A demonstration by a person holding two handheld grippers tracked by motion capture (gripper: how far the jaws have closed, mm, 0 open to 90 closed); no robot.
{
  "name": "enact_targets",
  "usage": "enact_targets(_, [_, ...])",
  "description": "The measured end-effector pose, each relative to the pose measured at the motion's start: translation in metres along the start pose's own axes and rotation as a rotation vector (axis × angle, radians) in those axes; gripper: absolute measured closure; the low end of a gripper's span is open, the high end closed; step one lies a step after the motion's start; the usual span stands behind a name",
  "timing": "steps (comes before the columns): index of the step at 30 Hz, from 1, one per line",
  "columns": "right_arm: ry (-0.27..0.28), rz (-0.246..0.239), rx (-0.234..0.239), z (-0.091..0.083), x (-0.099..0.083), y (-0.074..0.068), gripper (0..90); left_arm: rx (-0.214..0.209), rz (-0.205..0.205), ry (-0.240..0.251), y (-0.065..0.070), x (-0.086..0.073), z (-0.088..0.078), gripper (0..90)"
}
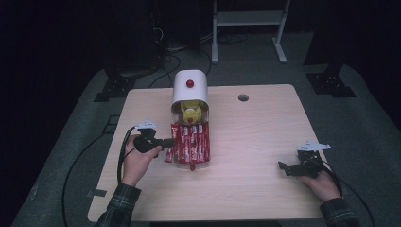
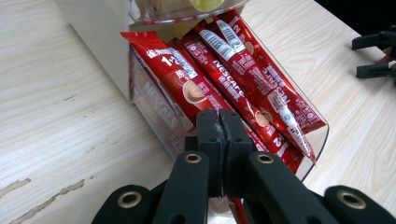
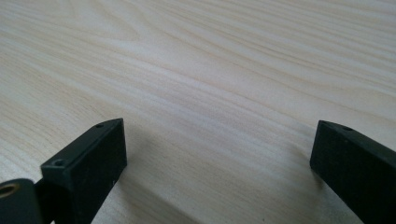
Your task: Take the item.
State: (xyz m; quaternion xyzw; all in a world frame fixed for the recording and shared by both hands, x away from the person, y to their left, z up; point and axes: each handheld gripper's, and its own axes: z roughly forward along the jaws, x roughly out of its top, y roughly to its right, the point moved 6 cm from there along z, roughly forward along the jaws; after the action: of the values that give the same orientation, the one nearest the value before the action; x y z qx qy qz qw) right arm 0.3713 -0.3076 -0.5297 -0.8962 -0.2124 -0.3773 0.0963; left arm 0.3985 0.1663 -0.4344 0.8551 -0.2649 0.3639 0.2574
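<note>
Pressed together, the left gripper's (image 2: 219,122) fingers (image 2: 208,135) met just over the near end of the red coffee sticks (image 2: 243,79), and whether they pinched one could not be told. Those sticks lay in a clear tray (image 1: 189,163) before a white dispenser (image 1: 189,86) on the tabletop (image 1: 255,132). Well apart, the right gripper's (image 3: 219,154) fingers (image 3: 93,158) stood wide over bare wood.

Light wooden table (image 1: 246,142) is sitting on grey floor covering (image 1: 364,109); white metal frame (image 1: 248,21) is standing beyond the table, black cables (image 1: 170,59) are lying just left of it.
</note>
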Motion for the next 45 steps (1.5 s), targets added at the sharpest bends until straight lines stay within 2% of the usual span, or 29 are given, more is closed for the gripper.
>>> enact_targets(13, [0.0,0.0,0.0,0.0,0.0,0.0,3.0,0.02,-0.017,0.005,-0.011,-0.004,-0.01,88.9])
enact_targets(24, [0.0,-0.001,0.0,0.0,0.0,0.0,3.0,0.045,-0.043,-0.005,-0.025,-0.011,-0.011,88.9])
enact_targets(39, [0.0,0.0,0.0,0.0,0.0,0.0,3.0,0.08,-0.064,-0.039,-0.045,-0.023,-0.001,88.8])
enact_targets(41, [0.0,0.001,0.0,0.0,0.0,0.0,3.0,0.078,-0.079,-0.041,-0.046,-0.025,0.002,88.8])
enact_targets(45, [0.0,0.001,0.0,0.0,0.0,0.0,3.0,0.084,-0.073,-0.06,-0.049,-0.027,0.005,88.8])
